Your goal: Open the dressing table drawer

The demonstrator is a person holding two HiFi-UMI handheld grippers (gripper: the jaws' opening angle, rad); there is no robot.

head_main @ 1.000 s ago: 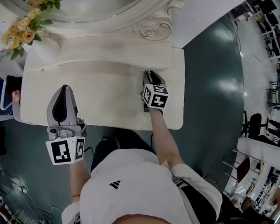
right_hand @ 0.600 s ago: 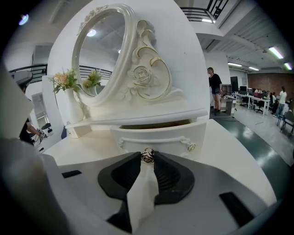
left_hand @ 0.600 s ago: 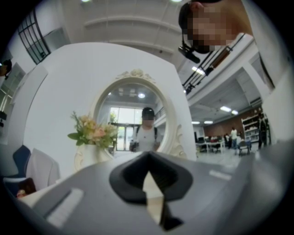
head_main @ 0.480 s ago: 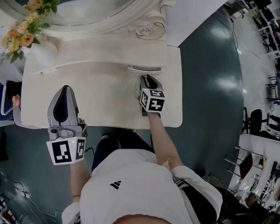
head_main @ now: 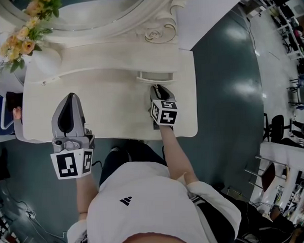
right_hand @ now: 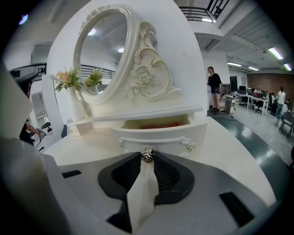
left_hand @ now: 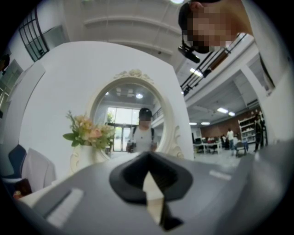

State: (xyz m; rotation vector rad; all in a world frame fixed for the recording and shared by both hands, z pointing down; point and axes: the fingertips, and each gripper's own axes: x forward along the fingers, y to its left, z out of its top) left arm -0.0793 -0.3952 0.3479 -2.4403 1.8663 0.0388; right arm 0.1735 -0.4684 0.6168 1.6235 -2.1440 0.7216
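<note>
Cream-white and curved at the front, the little drawer [right_hand: 156, 135] below the carved oval mirror [right_hand: 103, 50], on the table's right side, stands further out than a second ago, and its inside now shows. Your right gripper [right_hand: 148, 159] has come back toward you with it, its jaws clamped narrowly on the drawer's round metal knob [right_hand: 148, 155]. Your left gripper [head_main: 66, 99] has kept its place over the pale dressing table top [head_main: 116, 110], with its jaws closed together on nothing.

Drawer [head_main: 158, 76] before mirror [head_main: 88, 11]; vase [head_main: 47, 55] at left.
</note>
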